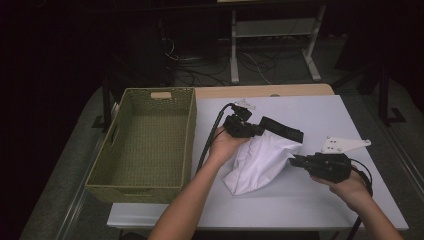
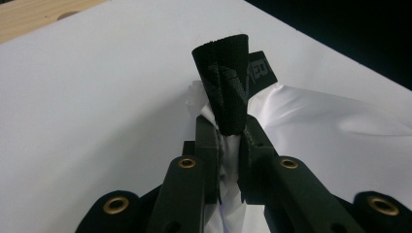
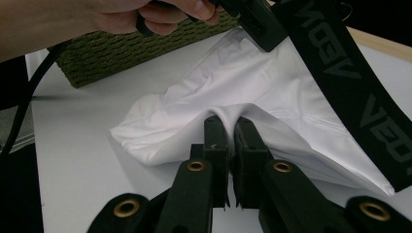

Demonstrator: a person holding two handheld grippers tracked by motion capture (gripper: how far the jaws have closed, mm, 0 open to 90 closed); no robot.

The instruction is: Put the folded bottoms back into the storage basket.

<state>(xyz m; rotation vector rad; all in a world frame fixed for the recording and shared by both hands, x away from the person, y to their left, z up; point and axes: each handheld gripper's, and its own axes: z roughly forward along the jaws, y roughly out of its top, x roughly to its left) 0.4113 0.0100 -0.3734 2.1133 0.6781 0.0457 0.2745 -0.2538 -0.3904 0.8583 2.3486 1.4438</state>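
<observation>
Both tools are pinching the white cloth (image 1: 260, 160), the left tool (image 1: 257, 130) gripping its black band (image 1: 282, 128) and the right tool (image 1: 295, 161) its side, so lifting evenly is keeping it off the tabletop (image 1: 320, 115) toward the basket (image 1: 145, 145).

A dim room with a white-topped table (image 1: 320, 205) lit brighter than everything around it. A strip of light wood (image 1: 280, 90) shows along the table's far edge. Beyond that edge stands a white metal frame (image 1: 272, 30) with two legs on a grey floor (image 1: 350, 60), where dark cables (image 1: 210, 67) lie tangled. The walls and far corners are lost in darkness
</observation>
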